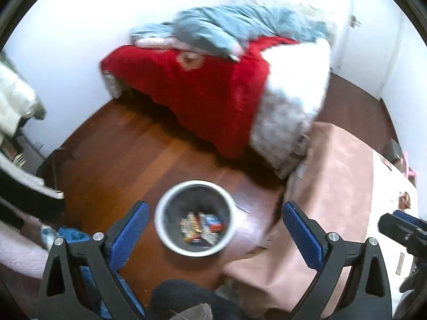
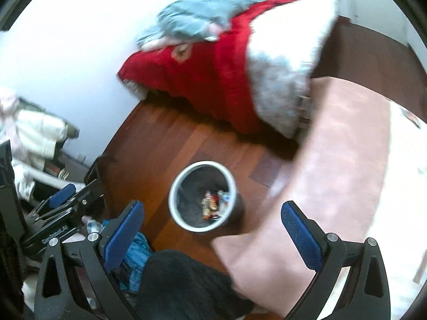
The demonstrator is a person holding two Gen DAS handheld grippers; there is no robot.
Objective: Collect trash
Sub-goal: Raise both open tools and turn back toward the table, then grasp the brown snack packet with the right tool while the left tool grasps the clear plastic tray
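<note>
A bin (image 1: 194, 217) is standing on the floor (image 1: 120, 144), and wrappers (image 1: 200, 226) are lying inside it at the bottom. Behind the bin, a bed (image 1: 213, 85) is sitting against the wall (image 1: 80, 40), with a blanket (image 1: 200, 93) hanging over its near edge and a quilt (image 1: 226, 26) lying bunched on top toward the wall. To the right of the bin, a worktop (image 1: 333, 173) under a cloth is standing just beside the bed's corner. To the left, clothes (image 2: 34, 130) are piling up near the wall.
</note>
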